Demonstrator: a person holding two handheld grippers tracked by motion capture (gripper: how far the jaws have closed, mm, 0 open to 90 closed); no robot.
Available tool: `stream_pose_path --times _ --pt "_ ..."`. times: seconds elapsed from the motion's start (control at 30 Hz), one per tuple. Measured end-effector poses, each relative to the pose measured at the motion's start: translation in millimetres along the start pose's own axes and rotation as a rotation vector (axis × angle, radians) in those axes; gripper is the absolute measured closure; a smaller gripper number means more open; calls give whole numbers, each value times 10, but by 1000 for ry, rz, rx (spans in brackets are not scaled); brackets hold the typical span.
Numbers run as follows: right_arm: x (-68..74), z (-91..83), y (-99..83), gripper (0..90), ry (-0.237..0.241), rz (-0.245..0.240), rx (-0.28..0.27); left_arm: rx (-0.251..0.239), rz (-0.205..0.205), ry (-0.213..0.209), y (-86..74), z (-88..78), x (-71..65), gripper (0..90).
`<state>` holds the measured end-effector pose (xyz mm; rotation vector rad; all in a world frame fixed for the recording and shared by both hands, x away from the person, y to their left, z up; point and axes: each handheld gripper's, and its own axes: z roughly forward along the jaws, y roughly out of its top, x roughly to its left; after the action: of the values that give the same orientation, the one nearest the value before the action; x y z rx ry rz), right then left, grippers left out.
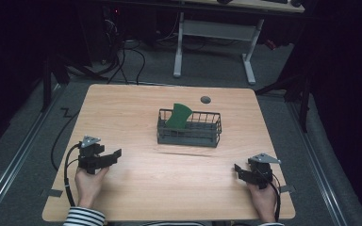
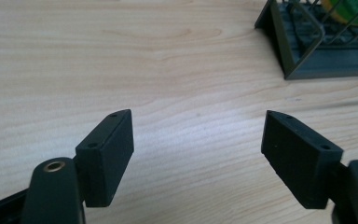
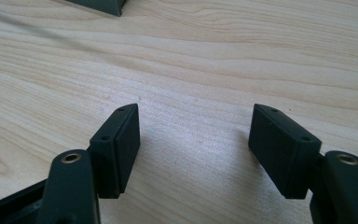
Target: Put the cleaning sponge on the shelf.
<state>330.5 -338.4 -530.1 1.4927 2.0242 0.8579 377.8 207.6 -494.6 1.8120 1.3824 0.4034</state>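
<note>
Both grippers, left (image 1: 114,155) and right (image 1: 239,169), rest near the table's near edge, jaws wide and empty. The green plate (image 1: 179,116) leaning in the rack (image 1: 188,134) looks stiff, light and slick; its exposed top rim seems the best hold.

Partly seen items

Wire rack (image 2: 307,51): cut by the left gripper view's top and right edges; green piece (image 1: 179,117): lower part hidden inside rack; small grey disc (image 1: 205,99): too small to identify.
</note>
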Motion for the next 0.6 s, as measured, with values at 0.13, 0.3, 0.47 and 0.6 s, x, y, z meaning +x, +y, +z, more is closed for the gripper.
stream_pose_path --times 0.13,0.3,0.47,0.6 --pt "1 0 0 338 -1 1 0 1 -15 8 -130 56 54 255" --pt "1 0 0 338 -1 0 0 12 7 39 -233 124 64 247" --pt "0 1 0 338 0 -1 -1 32 36 80 -317 212 59 240" --pt "0 1 0 338 -1 -2 -1 26 81 124 -352 243 18 239"
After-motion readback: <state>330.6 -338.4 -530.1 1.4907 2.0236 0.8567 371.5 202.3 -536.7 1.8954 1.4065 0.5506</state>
